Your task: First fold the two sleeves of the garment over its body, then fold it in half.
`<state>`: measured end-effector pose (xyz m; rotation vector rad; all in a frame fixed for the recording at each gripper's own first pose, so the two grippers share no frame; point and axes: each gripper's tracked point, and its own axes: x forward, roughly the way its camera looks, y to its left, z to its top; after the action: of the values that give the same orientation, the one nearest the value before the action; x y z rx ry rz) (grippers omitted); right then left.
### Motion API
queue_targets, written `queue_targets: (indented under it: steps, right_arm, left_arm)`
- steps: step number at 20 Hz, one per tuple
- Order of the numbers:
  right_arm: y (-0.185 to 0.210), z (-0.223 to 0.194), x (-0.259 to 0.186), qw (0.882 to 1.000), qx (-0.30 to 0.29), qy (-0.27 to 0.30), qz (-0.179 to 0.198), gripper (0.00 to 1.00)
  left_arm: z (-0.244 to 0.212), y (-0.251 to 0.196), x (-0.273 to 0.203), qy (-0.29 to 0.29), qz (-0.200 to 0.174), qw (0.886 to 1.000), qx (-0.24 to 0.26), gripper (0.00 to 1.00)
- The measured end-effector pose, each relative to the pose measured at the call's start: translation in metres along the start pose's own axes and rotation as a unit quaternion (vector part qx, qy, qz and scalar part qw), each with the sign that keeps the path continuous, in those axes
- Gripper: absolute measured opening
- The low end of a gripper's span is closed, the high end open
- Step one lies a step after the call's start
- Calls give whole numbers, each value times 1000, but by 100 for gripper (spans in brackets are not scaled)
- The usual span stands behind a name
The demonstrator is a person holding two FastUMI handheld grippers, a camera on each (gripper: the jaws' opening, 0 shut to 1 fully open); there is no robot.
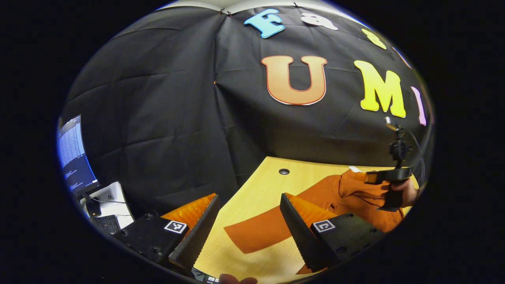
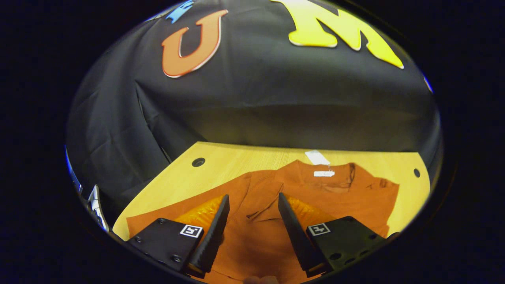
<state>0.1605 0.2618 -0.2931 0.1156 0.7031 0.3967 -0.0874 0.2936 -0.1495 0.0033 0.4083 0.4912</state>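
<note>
Between the spread fingers of the left gripper [image 1: 248,228], bare wooden table [image 1: 252,197] shows, with nothing pinched. Just beyond the fingertips lies one sleeve [image 1: 272,227] of the orange garment [image 1: 347,193], stretched flat outward from the body across the table top. Farther off in the left gripper view, the right gripper [image 1: 388,177], held by a hand [image 1: 406,191], hovers over the garment's body.

In the right gripper view, the right gripper [image 2: 252,227] stands with its fingers apart, holding nothing, above the garment [image 2: 315,197]. The garment lies spread on the table [image 2: 236,157], collar toward the far edge, with a white label [image 2: 324,173] at the neck. A monitor [image 1: 73,154] and keyboard [image 1: 107,224] stand off the table's left side.
</note>
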Motion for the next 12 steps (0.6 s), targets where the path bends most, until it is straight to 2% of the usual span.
queue_targets:
  steps: [1,5,8,12]
  right_arm:
    - [2,10,-21,1000,-8,-14,5,81]
    - [-2,52,-102,997,-26,-76,16,81]
    - [-21,85,-161,990,-36,-137,12,80]
    - [-76,92,-228,983,-69,-165,-32,83]
  left_arm:
    - [-10,2,4,8,5,1000,-3,99]
    - [-51,8,22,43,15,998,-49,100]
    - [-92,17,39,82,31,992,-90,100]
    - [-138,23,57,124,42,985,-111,100]
